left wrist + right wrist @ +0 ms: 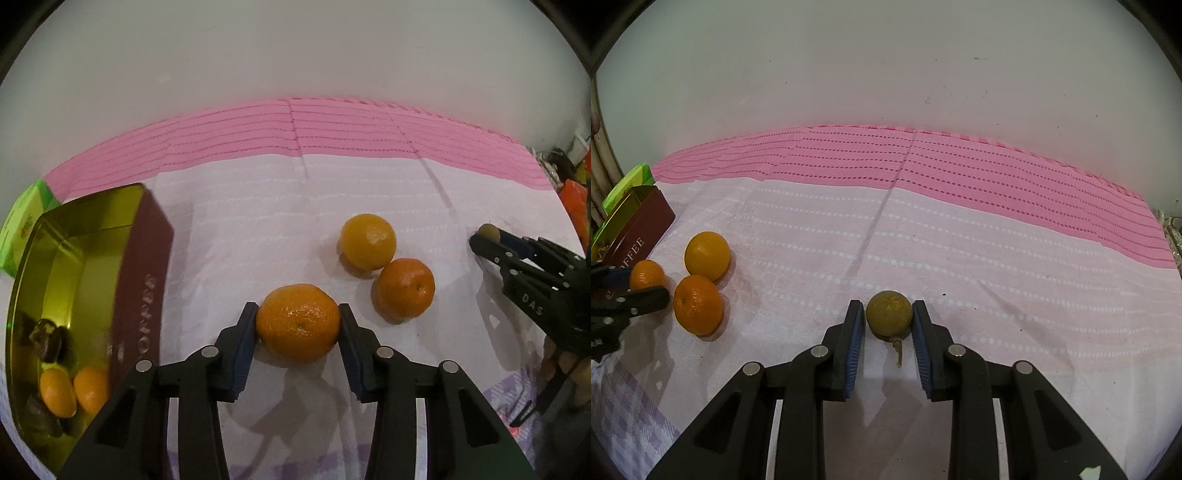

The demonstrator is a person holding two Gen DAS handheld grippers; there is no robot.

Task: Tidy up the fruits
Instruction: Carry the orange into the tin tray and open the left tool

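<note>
My left gripper (298,318) is shut on an orange (298,326) that rests on the white and pink cloth (258,206); both blue pads press on its sides. Two more oranges (367,242) (404,288) lie just to its right, touching each other. At the left stands a maroon tin (144,258) with a gold inside, holding two oranges (57,393) and some dark brown pieces (46,339). My right gripper (888,310) is shut on a small brownish-green round fruit (888,314) with a short stem, also on the cloth.
A green box (22,229) stands behind the tin at the far left. A pale wall (295,55) rises behind the cloth's pink far edge. Cluttered items (572,192) sit at the far right. The cloth near me has a purple checked patch (624,417).
</note>
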